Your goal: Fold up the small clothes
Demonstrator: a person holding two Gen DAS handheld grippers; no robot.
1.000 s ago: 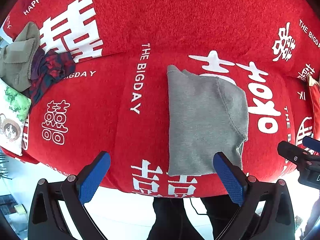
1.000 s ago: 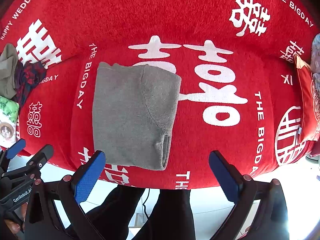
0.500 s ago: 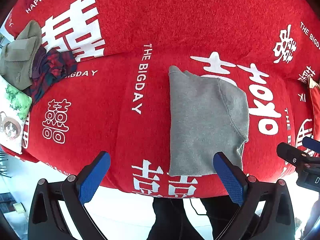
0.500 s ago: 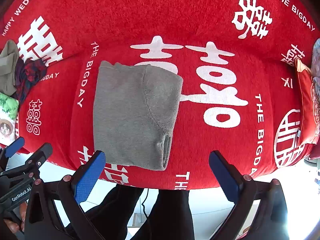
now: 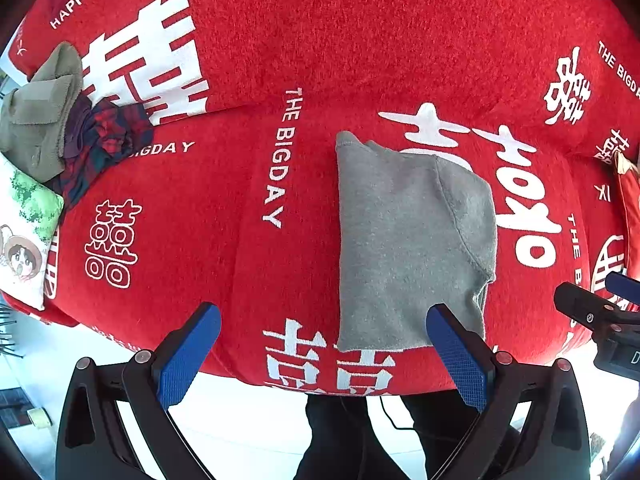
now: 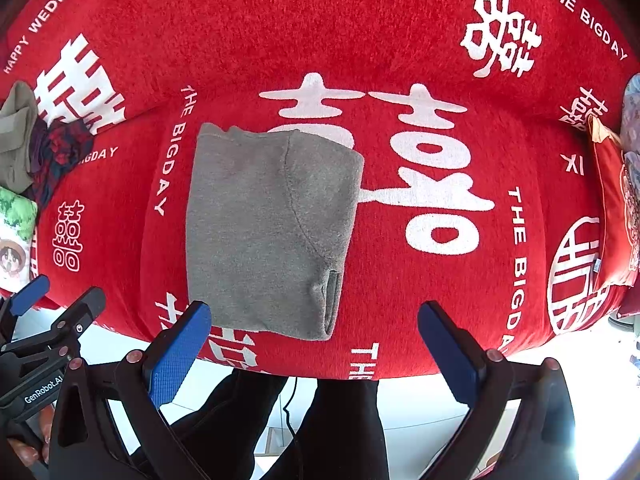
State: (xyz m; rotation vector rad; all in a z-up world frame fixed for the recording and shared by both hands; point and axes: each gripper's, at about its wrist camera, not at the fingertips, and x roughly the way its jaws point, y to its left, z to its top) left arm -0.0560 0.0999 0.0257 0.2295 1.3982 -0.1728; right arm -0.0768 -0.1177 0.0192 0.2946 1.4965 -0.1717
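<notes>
Grey shirt (image 6: 264, 232) lies folded on the red sofa cover (image 6: 400, 20), close to the front edge of the seat. Both tools – left tool (image 5: 324, 356) and right tool (image 6: 316, 352) – hang over that edge with jaws wide apart, holding nothing. One risk: a pinch at the near hem may take only the top layer, and the fold would open. A pull toward the edge could also drag the shirt off the seat.

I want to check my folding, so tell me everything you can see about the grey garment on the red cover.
The grey garment looks like soft fleecy knit, folded into a tall, neat rectangle. A curved seam runs down its right part, ending at a small ribbed cuff near the lower right corner. It lies flat on the red cover, partly over white lettering, its bottom edge near the cover's front edge. Neither claw touches it; both are open.
</notes>
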